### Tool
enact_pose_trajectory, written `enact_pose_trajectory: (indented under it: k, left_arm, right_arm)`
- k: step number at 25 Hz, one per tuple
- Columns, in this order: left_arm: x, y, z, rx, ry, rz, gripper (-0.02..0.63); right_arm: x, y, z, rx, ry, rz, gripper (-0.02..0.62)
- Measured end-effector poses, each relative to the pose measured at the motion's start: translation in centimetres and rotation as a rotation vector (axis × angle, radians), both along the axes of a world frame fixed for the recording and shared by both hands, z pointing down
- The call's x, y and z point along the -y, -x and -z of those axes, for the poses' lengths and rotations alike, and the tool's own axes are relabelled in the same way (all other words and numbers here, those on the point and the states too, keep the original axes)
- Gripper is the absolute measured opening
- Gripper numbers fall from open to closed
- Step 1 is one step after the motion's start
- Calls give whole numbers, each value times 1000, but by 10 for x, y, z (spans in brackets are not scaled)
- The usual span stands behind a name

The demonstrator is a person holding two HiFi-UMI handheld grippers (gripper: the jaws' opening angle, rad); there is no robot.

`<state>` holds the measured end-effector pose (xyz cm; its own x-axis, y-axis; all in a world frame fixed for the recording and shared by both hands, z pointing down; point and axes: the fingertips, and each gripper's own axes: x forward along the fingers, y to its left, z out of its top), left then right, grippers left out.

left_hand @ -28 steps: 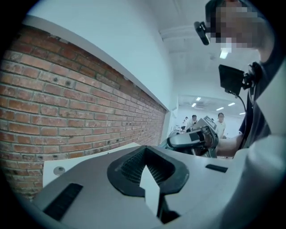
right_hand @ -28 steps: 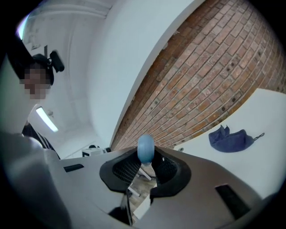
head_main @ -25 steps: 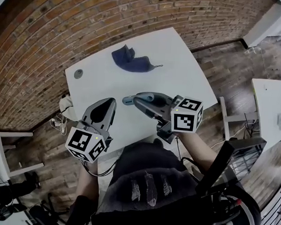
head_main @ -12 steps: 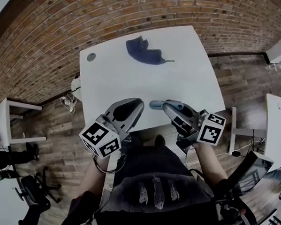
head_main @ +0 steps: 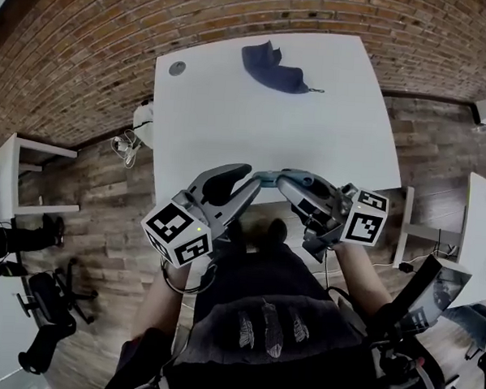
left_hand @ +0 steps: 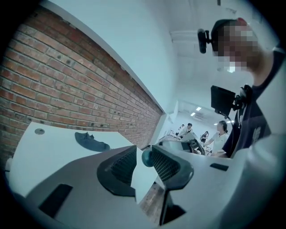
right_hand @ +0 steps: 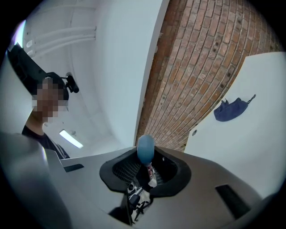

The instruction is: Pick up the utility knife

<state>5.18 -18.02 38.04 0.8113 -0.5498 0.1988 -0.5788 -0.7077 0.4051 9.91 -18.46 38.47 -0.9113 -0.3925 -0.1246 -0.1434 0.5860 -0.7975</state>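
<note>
Right fingers [right_hand: 119,171] clamped on utility knife [right_hand: 145,150], left fingers [left_hand: 119,169] just opening, knife's blue end between them

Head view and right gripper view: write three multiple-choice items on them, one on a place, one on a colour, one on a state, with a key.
1. Where on the white table does the dark blue cloth lie?
A. on the far side, away from the person
B. at the near edge
C. in the middle

2. What colour is the end of the utility knife that sticks out past the jaws?
A. red
B. light blue
C. yellow

3. How is the right gripper?
A. open and empty
B. shut on the utility knife
C. lying on the table

Key:
1 A: the head view shows the cloth near the table's far edge.
2 B: the rounded tip is light blue.
3 B: both jaws press on the knife's body.
</note>
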Motion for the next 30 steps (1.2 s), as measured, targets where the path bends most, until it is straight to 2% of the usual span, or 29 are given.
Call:
enact_pose_trajectory:
  k: [6,11,14,19,25,30]
  left_arm:
    - [-10,40,10,-59,-30,-16,84]
    - [-18,94,16,-107,-51,-52,77]
    - [-18,118,21,-145,-55,-82,69]
    - [-25,151,23,-166,-76,-100,66]
    - [-29,167,22,-187,-77,-134,66]
    - [-41,146,18,-215,-58,-195,64]
  right_arm:
    - [-9,42,11,-21,-34,14,71]
    - [-14,98,19,-60,-68,5,71]
    - [-16,121,24,-79,-77,-12,71]
    - [-24,154,28,-101,-86,-43,71]
    - [-31,171,29,-146,-90,-68,71]
    - [-46,151,28,-157,-68,-120,71]
